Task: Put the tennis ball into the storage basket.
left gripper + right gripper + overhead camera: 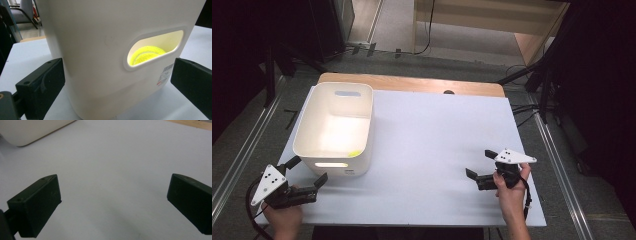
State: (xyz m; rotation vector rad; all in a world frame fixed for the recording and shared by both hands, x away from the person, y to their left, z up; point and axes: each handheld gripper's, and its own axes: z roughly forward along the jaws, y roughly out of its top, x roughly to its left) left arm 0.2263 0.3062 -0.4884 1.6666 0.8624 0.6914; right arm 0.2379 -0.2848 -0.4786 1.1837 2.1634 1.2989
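A white plastic bin [359, 165] stands at the left of the white tabletop [437, 135]. Inside it lies a yellow tennis ball [354, 153], seen through the handle slot in the left gripper view as the ball [147, 53]. My left gripper [307, 172] is open just in front of the bin's near wall [95, 50], its jaws spread wide before it and holding nothing. My right gripper [481, 164] hovers open over bare tabletop at the right, nothing between its jaws [112, 205].
The bin's corner [30, 130] shows far off in the right gripper view. A wooden table edge [412, 82] runs along the back. Dark stands and cables flank the table on both sides.
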